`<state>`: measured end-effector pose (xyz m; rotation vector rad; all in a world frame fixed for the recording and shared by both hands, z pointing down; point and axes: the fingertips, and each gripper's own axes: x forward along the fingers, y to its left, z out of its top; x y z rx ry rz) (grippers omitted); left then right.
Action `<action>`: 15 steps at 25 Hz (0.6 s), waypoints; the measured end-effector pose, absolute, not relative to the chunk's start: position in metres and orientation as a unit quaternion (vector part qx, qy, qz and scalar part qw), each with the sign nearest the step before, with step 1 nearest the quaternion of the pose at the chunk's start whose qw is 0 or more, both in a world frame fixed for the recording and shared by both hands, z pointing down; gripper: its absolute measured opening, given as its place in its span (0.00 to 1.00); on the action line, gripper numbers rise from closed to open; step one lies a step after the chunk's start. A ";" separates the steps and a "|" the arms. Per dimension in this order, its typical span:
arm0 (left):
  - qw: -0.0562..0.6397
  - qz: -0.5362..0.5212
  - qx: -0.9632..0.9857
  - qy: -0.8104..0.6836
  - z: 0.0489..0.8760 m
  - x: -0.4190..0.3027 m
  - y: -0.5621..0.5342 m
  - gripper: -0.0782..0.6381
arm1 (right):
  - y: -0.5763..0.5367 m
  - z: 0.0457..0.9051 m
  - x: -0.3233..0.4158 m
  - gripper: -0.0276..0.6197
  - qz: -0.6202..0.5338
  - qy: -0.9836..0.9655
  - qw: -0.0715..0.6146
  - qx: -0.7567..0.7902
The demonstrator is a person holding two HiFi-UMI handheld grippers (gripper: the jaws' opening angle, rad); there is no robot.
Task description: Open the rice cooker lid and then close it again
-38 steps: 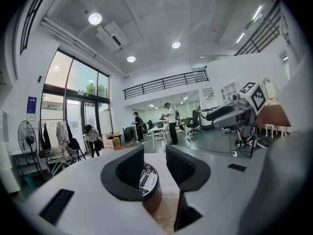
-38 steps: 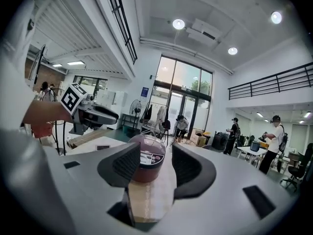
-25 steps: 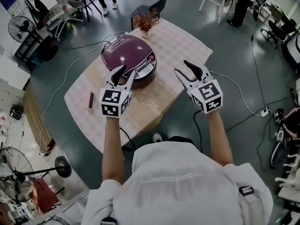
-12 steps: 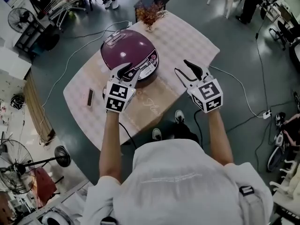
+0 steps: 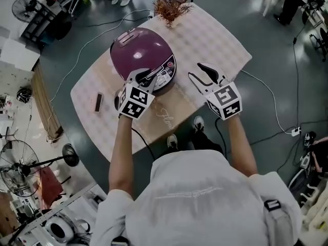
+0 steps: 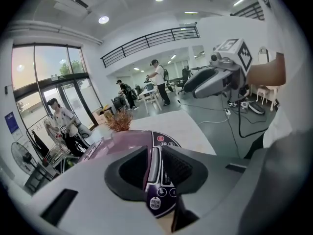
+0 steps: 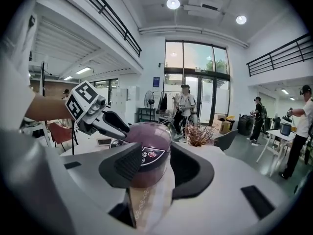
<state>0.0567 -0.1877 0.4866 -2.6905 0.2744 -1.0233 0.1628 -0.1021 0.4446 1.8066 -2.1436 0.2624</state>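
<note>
Setting: large open indoor hall, lab or test-space type, not a home.

Evidence:
- High ceiling with recessed lights [image 7: 172,4].
- Mezzanine railing [image 6: 146,39] runs along the upper level.
- Glazed entrance front [image 7: 195,77] lets in daylight.
- Grey floor [image 5: 266,86] carries loose cables [image 5: 274,111] and a power strip [image 5: 296,131].
- Standing fans [image 5: 23,6] sit near the walls.
- People [image 6: 157,80] stand at white work tables [image 7: 281,142].
- A cloth-covered tabletop [image 5: 220,35] stands alone mid-floor.
</note>
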 end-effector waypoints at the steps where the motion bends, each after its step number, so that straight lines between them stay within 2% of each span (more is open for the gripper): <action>1: 0.124 -0.359 -0.920 0.093 0.491 0.060 -0.190 0.25 | -0.106 0.447 0.164 0.34 0.094 -0.755 0.163 0.628; 15: 0.131 -0.446 -0.883 0.069 0.535 0.079 -0.196 0.19 | -0.137 0.487 0.180 0.33 0.135 -0.779 0.144 0.595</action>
